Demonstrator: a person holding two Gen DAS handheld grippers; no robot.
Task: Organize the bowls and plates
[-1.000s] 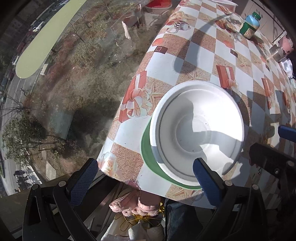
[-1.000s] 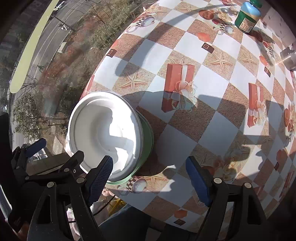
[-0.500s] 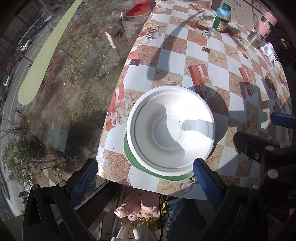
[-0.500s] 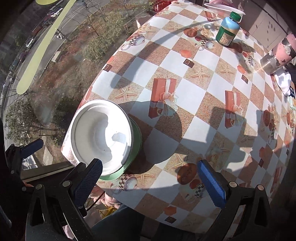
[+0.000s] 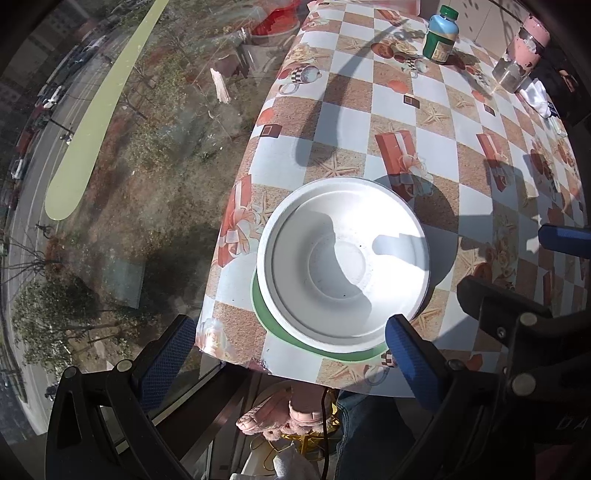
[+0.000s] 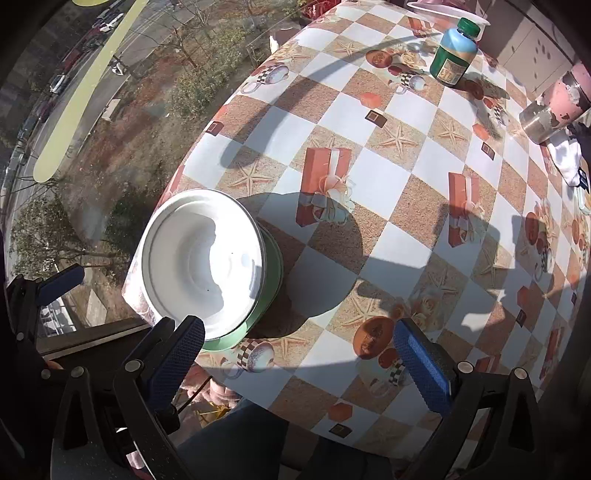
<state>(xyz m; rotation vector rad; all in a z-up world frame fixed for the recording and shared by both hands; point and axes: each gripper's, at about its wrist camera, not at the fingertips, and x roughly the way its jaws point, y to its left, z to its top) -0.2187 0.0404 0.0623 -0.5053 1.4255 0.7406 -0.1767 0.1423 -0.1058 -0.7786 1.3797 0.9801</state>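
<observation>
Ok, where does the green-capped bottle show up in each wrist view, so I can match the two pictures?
Left wrist: green-capped bottle at the top, right of centre, on the far side of the table.
Right wrist: same bottle near the top right, also far across the table.
Shared landmark: the white bowl nested on a green dish at the table's near edge.

Green plate [image 5: 266, 325] mostly hidden under white bowl [image 5: 343, 266]; only rim crescent shows. Pink-lidded jar [image 6: 557, 107] cut off by frame edge. Green bottle [image 6: 452, 55] label unreadable.

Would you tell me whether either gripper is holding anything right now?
Nothing is held: the left gripper and right gripper are open, clear of the white bowl.
</observation>
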